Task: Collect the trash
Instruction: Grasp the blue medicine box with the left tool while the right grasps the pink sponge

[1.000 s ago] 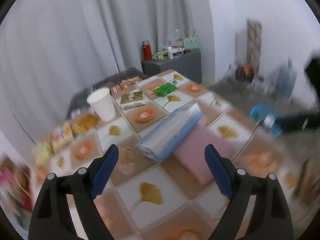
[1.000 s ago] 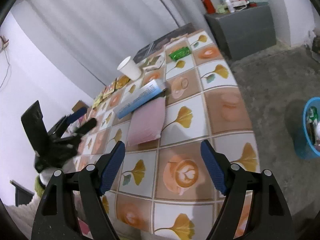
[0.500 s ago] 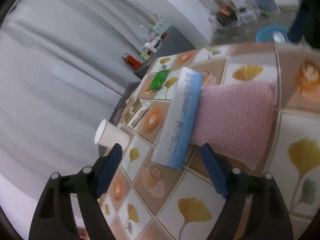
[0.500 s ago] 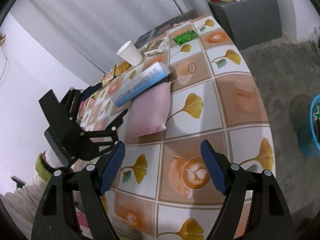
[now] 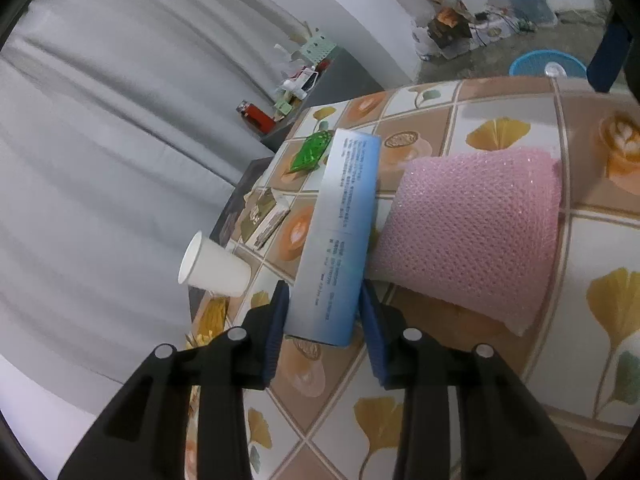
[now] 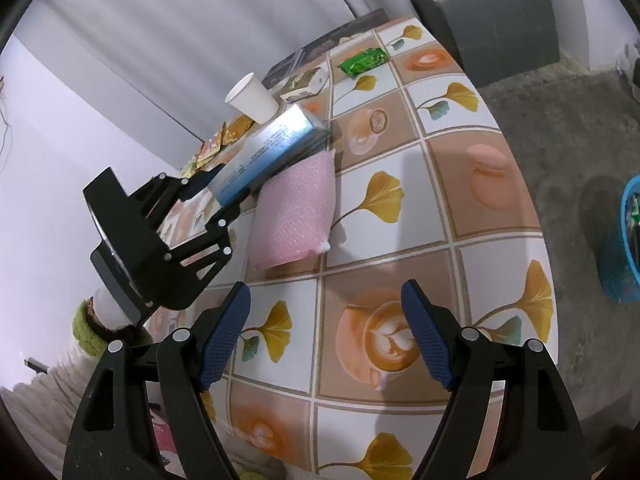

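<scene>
A: Left gripper (image 5: 322, 312)?
B: Its jaws have just been closing, and the blue pads now flank the near end of the blue-and-white box (image 5: 338, 236), apparently pressing its sides. The box runs toward 12 o'clock, leaning on the pink sponge pad (image 5: 472, 236) at 2 o'clock.
A: The right gripper (image 6: 326, 336)?
B: Spread wide, holding nothing, pointing down over the tiled worktop (image 6: 472, 216).
A: Farther off?
B: A white paper cup (image 5: 214, 266) at 10 o'clock, a green wrapper (image 5: 310, 154) beyond the box, and a blue basket (image 5: 538, 65) on the floor at 1 o'clock.
</scene>
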Demonstrator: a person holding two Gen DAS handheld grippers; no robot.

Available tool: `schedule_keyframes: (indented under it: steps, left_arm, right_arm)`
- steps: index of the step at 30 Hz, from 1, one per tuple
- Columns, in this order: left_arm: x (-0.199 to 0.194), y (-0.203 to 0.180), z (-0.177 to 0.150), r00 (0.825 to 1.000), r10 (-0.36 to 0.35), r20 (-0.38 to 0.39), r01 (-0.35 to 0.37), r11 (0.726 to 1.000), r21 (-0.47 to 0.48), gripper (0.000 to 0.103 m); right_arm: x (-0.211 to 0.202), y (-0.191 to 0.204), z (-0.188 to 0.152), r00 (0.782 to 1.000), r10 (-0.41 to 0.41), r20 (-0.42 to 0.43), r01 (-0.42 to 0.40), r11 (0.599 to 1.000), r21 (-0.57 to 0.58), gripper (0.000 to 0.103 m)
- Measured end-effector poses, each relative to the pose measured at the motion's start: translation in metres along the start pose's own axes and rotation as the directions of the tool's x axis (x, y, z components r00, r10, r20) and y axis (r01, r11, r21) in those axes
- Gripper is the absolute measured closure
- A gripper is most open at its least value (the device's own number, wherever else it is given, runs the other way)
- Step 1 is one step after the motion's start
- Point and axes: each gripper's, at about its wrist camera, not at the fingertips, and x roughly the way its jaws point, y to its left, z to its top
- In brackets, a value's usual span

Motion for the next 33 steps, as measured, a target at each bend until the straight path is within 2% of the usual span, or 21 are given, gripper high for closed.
schedule_keyframes:
  steps: [3,4,5,7,8,9,10,11,12,13,14,15,18,19,21,22,23,25,27,30,33]
  left_arm:
    - [-0.012,0.012,-0.004,0.999,-0.050,-0.011,0.049,0.994,-0.100,0.069]
    - [-0.017,0.022,-0.007,0.996,-0.090,-0.013,0.086,0.982,-0.170,0.070]
    - [-0.022,0.031,-0.010,0.991,-0.131,-0.013,0.124,0.962,-0.244,0.071]
    - [-0.030,0.053,-0.021,0.974,-0.226,-0.007,0.202,0.886,-0.416,0.071]
    - [-0.032,0.060,-0.026,0.967,-0.256,-0.006,0.223,0.853,-0.473,0.071]
    - [-0.036,0.071,-0.035,0.952,-0.307,0.001,0.254,0.784,-0.566,0.071]
    - [-0.039,0.077,-0.043,0.940,-0.340,0.011,0.272,0.733,-0.623,0.072]
    - [-0.042,0.084,-0.053,0.924,-0.380,0.032,0.296,0.663,-0.688,0.072]
    - [-0.045,0.088,-0.060,0.912,-0.407,0.050,0.312,0.610,-0.729,0.072]
    - [-0.047,0.092,-0.071,0.893,-0.443,0.079,0.331,0.528,-0.782,0.072]
    - [-0.049,0.093,-0.080,0.876,-0.470,0.106,0.346,0.462,-0.816,0.072]
    - [-0.052,0.093,-0.092,0.855,-0.500,0.139,0.360,0.377,-0.853,0.072]
    - [-0.057,0.084,-0.113,0.819,-0.542,0.187,0.367,0.245,-0.897,0.072]
    - [-0.060,0.081,-0.119,0.815,-0.547,0.190,0.361,0.224,-0.905,0.071]
    - [-0.069,0.080,-0.127,0.818,-0.539,0.200,0.355,0.200,-0.913,0.071]
    - [-0.074,0.079,-0.131,0.825,-0.534,0.186,0.337,0.201,-0.920,0.067]
    - [-0.077,0.079,-0.134,0.835,-0.524,0.166,0.318,0.214,-0.923,0.058]
    - [-0.087,0.080,-0.137,0.867,-0.482,0.124,0.278,0.262,-0.924,0.047]
    - [-0.095,0.079,-0.136,0.890,-0.447,0.090,0.252,0.320,-0.913,0.044]
    - [-0.098,0.078,-0.132,0.910,-0.410,0.061,0.232,0.382,-0.894,0.037]
    - [-0.095,0.078,-0.129,0.913,-0.405,0.054,0.234,0.409,-0.882,0.035]
  right_arm:
    - [0.000,0.003,0.002,1.000,0.005,0.008,-0.005,1.000,0.000,0.029]
    - [0.001,0.005,0.003,1.000,0.008,0.011,-0.008,1.000,-0.002,0.029]
    - [0.001,0.006,0.004,1.000,0.010,0.012,-0.010,1.000,-0.003,0.029]
    - [0.002,0.010,0.005,1.000,0.015,0.013,-0.015,1.000,-0.009,0.029]
    - [0.004,0.012,0.006,1.000,0.016,0.012,-0.016,1.000,-0.013,0.029]
    - [0.005,0.014,0.007,1.000,0.017,0.011,-0.017,1.000,-0.018,0.029]
    - [0.006,0.017,0.008,1.000,0.019,0.010,-0.019,1.000,-0.024,0.029]
    - [0.008,0.020,0.010,1.000,0.021,0.010,-0.021,0.999,-0.031,0.029]
    - [0.010,0.023,0.012,1.000,0.018,0.010,-0.018,0.999,-0.039,0.029]
    - [0.013,0.026,0.014,1.000,0.012,0.011,-0.011,0.999,-0.045,0.029]
    - [0.017,0.029,0.016,1.000,0.005,0.010,-0.005,0.999,-0.055,0.029]
    - [0.020,0.031,0.018,1.000,0.001,0.007,0.000,0.998,-0.058,0.029]
    - [0.032,0.039,0.023,0.999,-0.038,0.004,0.038,0.995,-0.092,0.028]
    - [0.035,0.043,0.025,0.999,-0.054,0.004,0.054,0.993,-0.106,0.028]
    - [0.040,0.048,0.027,0.998,-0.065,0.002,0.064,0.989,-0.132,0.026]
    - [0.043,0.050,0.028,0.997,-0.072,0.001,0.071,0.987,-0.142,0.026]
    - [0.047,0.052,0.031,0.996,-0.085,0.001,0.084,0.984,-0.154,0.026]
    - [0.053,0.056,0.034,0.994,-0.110,0.004,0.109,0.978,-0.180,0.026]
    - [0.060,0.063,0.039,0.991,-0.132,0.002,0.130,0.969,-0.208,0.024]
    - [0.073,0.072,0.044,0.986,-0.164,-0.006,0.157,0.956,-0.248,0.022]
    - [0.086,0.079,0.046,0.980,-0.200,-0.018,0.187,0.940,-0.285,0.022]
